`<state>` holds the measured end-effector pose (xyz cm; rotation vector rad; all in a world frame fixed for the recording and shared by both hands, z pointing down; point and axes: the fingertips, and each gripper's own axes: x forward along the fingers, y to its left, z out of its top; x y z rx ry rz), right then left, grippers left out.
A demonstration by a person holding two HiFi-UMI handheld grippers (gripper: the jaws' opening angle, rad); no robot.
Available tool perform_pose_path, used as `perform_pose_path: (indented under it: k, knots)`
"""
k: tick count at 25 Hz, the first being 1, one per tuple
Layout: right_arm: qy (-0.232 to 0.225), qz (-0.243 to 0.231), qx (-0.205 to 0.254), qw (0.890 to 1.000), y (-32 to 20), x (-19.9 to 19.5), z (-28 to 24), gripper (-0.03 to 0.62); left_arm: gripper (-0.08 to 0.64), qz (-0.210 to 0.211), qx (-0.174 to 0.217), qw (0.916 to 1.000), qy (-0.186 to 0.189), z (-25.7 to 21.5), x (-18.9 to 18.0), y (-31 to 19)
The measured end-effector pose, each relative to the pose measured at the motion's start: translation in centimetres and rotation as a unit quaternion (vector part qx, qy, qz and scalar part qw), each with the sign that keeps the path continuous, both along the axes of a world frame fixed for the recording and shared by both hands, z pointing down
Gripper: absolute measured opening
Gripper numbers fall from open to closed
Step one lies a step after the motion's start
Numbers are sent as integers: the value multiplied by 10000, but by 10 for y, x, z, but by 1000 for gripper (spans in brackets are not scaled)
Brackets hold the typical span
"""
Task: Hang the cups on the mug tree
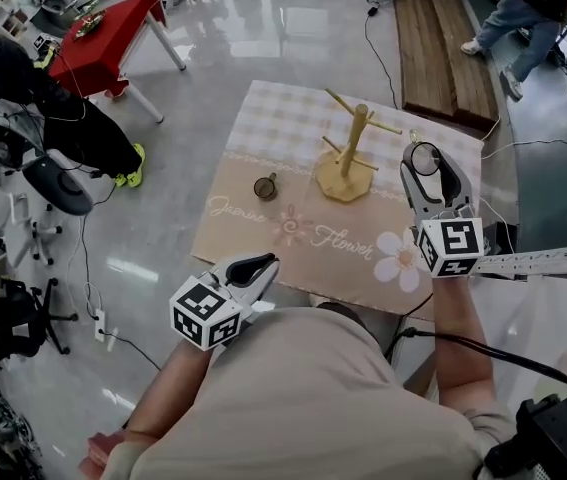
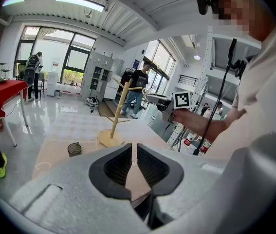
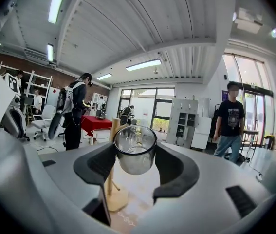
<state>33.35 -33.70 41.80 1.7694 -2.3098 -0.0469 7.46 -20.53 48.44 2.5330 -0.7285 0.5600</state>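
Observation:
A wooden mug tree (image 1: 347, 158) stands on the checked and tan cloth of the table (image 1: 263, 118); it also shows in the left gripper view (image 2: 114, 118) and behind the cup in the right gripper view (image 3: 109, 179). My right gripper (image 1: 426, 160) is shut on a clear glass cup (image 1: 425, 158), held in the air to the right of the tree, mouth toward the camera (image 3: 135, 149). A second small dark glass cup (image 1: 266, 185) stands on the cloth left of the tree (image 2: 74, 149). My left gripper (image 1: 253, 266) hovers shut and holding nothing at the table's near edge (image 2: 134, 167).
A red table (image 1: 108, 38) stands on the shiny floor at far left, with chairs and gear (image 1: 23, 168) beside it. A wooden bench (image 1: 443, 48) lies behind the table. A person (image 1: 528, 18) walks at top right. Cables (image 1: 378, 38) run over the floor.

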Motion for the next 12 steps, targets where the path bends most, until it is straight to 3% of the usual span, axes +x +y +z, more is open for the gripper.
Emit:
perform_pose_path:
  k: [12]
  knots:
    - [581, -8, 147, 9982, -10, -29, -9, 262, 28, -200, -63, 9997, 110, 1, -28, 13]
